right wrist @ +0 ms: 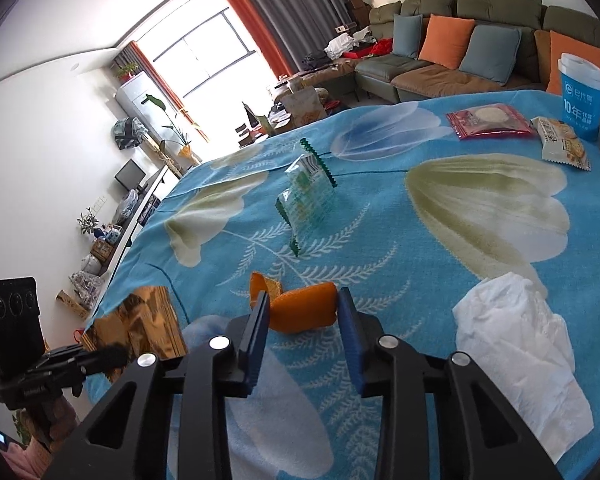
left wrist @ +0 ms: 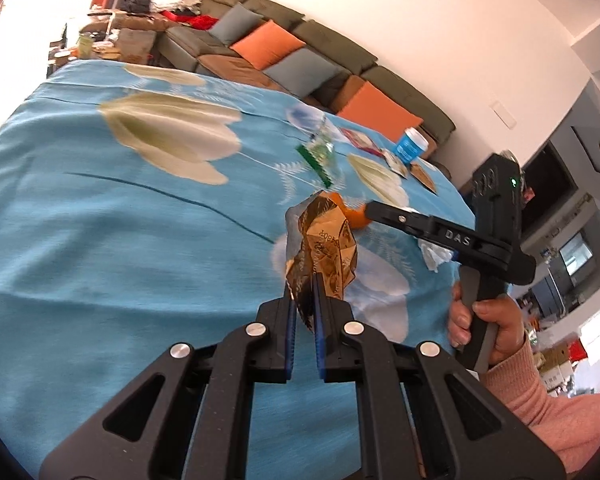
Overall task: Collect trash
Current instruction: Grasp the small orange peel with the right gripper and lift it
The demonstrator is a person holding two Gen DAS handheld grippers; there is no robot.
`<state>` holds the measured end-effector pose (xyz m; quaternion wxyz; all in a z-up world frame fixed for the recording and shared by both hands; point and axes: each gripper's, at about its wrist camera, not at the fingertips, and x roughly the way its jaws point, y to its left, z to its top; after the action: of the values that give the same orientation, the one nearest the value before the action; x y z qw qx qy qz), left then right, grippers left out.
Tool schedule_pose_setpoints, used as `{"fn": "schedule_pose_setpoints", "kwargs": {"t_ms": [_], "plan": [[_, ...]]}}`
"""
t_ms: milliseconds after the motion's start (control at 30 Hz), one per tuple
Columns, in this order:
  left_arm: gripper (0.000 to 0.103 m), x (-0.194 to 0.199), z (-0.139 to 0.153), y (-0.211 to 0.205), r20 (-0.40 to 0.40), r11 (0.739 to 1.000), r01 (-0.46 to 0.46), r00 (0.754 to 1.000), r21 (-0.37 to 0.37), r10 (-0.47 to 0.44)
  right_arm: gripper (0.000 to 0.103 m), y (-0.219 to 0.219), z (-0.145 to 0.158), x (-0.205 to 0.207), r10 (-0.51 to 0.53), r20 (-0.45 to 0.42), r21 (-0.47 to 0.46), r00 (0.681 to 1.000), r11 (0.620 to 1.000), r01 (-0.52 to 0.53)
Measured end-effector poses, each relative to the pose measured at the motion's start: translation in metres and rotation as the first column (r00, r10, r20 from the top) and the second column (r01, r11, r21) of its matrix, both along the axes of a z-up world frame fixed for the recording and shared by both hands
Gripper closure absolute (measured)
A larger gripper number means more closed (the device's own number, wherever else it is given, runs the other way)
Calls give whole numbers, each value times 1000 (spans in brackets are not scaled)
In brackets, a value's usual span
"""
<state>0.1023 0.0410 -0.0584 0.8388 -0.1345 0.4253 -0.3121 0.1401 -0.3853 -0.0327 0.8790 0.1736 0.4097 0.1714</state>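
Observation:
My left gripper (left wrist: 305, 284) is shut on a crumpled gold-brown wrapper (left wrist: 324, 248) and holds it above the blue flowered cloth (left wrist: 100, 240); the wrapper also shows in the right wrist view (right wrist: 140, 320). My right gripper (right wrist: 304, 300) is open, its jaws on either side of an orange peel (right wrist: 300, 308) lying on the cloth. In the left wrist view the right gripper (left wrist: 374, 210) reaches the peel (left wrist: 352, 210). A crumpled white tissue (right wrist: 512, 336) lies right of it. A clear green-edged wrapper (right wrist: 306, 196) lies further off.
At the far right of the cloth stand a blue paper cup (right wrist: 582, 96), a pink snack packet (right wrist: 490, 120) and a cracker packet (right wrist: 564, 142). A sofa (right wrist: 440, 68) with orange and blue cushions lies beyond the table.

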Motion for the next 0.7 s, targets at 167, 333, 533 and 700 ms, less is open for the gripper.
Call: {"fn": "schedule_pose_setpoints", "kwargs": {"t_ms": [167, 333, 533, 700], "plan": [[95, -1, 2, 15, 17, 999, -40, 999, 20, 40, 82, 10, 7, -7, 7, 32, -4, 999, 1000, -7], [95, -7, 5, 29, 30, 997, -71, 997, 24, 70, 95, 23, 14, -12, 34, 56, 10, 998, 999, -35], [95, -15, 7, 45, 34, 995, -98, 995, 19, 97, 93, 36, 10, -10, 50, 31, -6, 998, 999, -49], [95, -20, 7, 51, 31, 994, -107, 994, 10, 107, 71, 35, 7, -5, 31, 13, 2, 999, 1000, -31]]}}
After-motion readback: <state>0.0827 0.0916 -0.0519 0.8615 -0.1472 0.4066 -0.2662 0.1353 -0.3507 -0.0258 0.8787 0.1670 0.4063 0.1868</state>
